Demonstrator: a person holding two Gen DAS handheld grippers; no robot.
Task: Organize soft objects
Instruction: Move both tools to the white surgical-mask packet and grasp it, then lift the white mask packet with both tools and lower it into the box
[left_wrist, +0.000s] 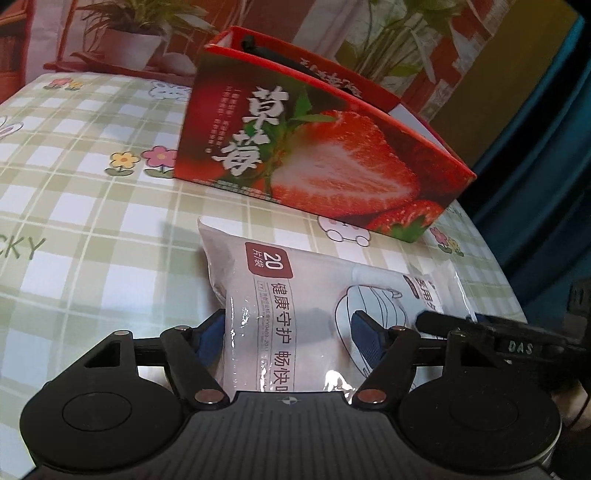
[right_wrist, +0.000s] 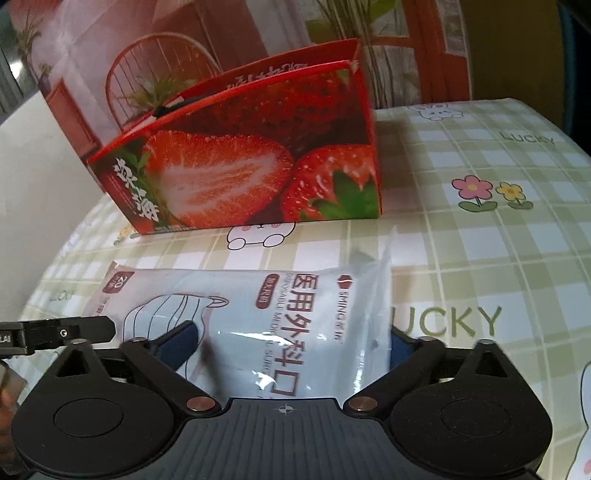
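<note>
In the left wrist view we see our left gripper (left_wrist: 286, 328) low in the frame, its jaws set wide around one end of the white mask pack (left_wrist: 332, 310). The blue pad (left_wrist: 364, 326) right of centre lies on the pack's face and the other sits at its left edge, but we cannot tell whether they press it. A black finger of the other tool enters from the right edge.

In the right wrist view our right gripper (right_wrist: 291, 345) straddles the pack's (right_wrist: 258, 314) other end in the lower middle, jaws also wide, grip equally unclear.

The pack lies flat on the green checked tablecloth (left_wrist: 92, 184). Just beyond it, in the upper middle of both frames, stands the open red strawberry box (left_wrist: 314, 147), apart from the pack.
</note>
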